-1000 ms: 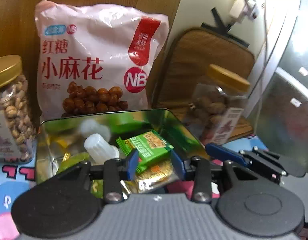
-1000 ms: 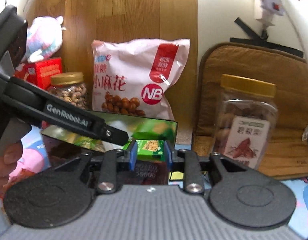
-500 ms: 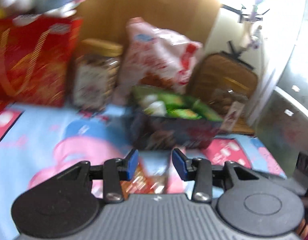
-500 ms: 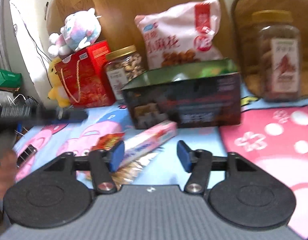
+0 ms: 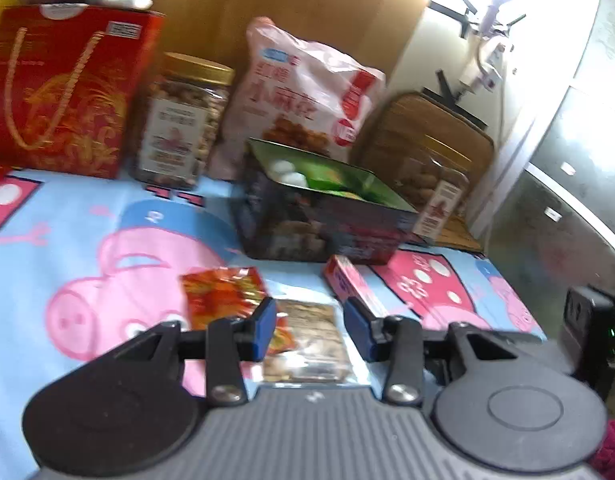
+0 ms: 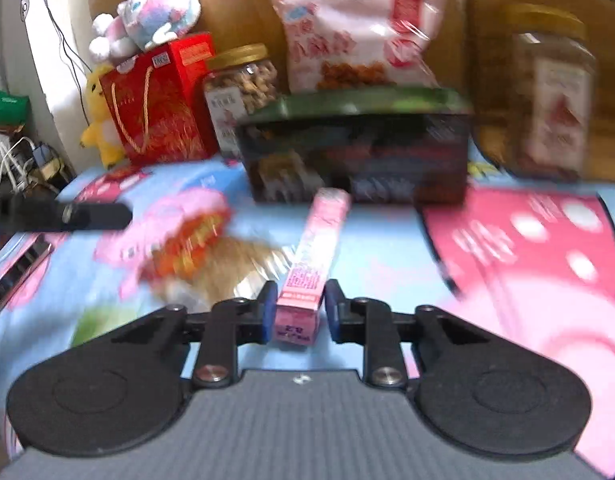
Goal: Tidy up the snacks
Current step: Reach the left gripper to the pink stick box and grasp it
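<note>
1. The right gripper (image 6: 296, 315) straddles the near end of a long pink box (image 6: 313, 258); its jaws are closing, with the box between the blue pads. A sliver of gap shows on each side, so the pads do not seem to press on the box yet.
2. The pink box lies flat on a cartoon-print cloth (image 6: 387, 248), its far end just short of the tin (image 6: 359, 156).
3. The left gripper (image 5: 310, 330) hangs low over a clear nut packet (image 5: 307, 340), jaws partly apart and nothing clamped. The packet lies on the cloth, below and between the pads.
4. A red-orange packet (image 5: 219, 292) lies just left of the nut packet, overlapping its edge.
5. The tin stands open, with green wrappers and white pieces inside in the left wrist view.
6. Behind the tin stand a pink snack bag (image 6: 359, 32), a gold-lidded nut jar (image 6: 241, 88) to its left and a second jar (image 6: 547, 92) to its right.
7. Further left stands a red gift bag (image 6: 159, 100) with a plush toy (image 6: 155, 12) on top.
</note>
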The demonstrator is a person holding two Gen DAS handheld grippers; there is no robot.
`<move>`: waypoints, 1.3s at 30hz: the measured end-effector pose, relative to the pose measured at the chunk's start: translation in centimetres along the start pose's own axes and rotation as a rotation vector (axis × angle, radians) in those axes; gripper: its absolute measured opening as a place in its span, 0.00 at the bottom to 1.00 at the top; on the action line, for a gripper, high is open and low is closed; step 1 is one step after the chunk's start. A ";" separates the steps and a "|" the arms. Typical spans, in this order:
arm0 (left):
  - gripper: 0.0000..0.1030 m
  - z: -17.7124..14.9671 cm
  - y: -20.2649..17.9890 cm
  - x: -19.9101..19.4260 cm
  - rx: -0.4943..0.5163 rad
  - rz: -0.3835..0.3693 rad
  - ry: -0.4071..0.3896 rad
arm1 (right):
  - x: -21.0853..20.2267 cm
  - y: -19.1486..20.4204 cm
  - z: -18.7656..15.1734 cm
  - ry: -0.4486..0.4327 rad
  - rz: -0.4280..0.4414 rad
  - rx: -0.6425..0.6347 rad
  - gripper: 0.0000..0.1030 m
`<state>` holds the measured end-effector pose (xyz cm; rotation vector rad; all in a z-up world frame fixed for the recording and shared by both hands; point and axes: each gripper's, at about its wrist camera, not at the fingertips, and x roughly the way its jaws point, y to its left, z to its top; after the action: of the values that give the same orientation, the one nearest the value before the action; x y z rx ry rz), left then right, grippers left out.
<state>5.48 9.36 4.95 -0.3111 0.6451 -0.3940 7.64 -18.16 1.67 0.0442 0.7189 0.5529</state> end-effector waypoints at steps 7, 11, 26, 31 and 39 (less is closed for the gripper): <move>0.40 -0.3 -4.2 3.1 0.103 -0.044 0.075 | -7.9 -2.3 -4.6 -0.129 -0.278 -0.113 0.39; 0.44 -0.2 -6.6 5.4 0.141 -0.059 0.114 | -10.2 -3.7 -6.3 -0.190 -0.252 -0.015 0.39; 0.52 -2.3 -10.4 10.4 0.224 0.004 0.219 | -7.6 -3.2 -6.4 -0.169 -0.216 -0.071 0.46; 0.52 -2.4 -10.4 11.3 0.186 -0.025 0.235 | -6.4 -3.3 -6.2 -0.142 -0.204 -0.073 0.46; 0.52 -3.7 -11.5 10.4 0.180 -0.058 0.239 | -6.4 -3.3 -6.4 -0.120 -0.194 -0.079 0.43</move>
<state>7.76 -5.99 1.40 -0.1119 0.8293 -0.5462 1.13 -25.12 0.02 -0.0649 0.5771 0.3887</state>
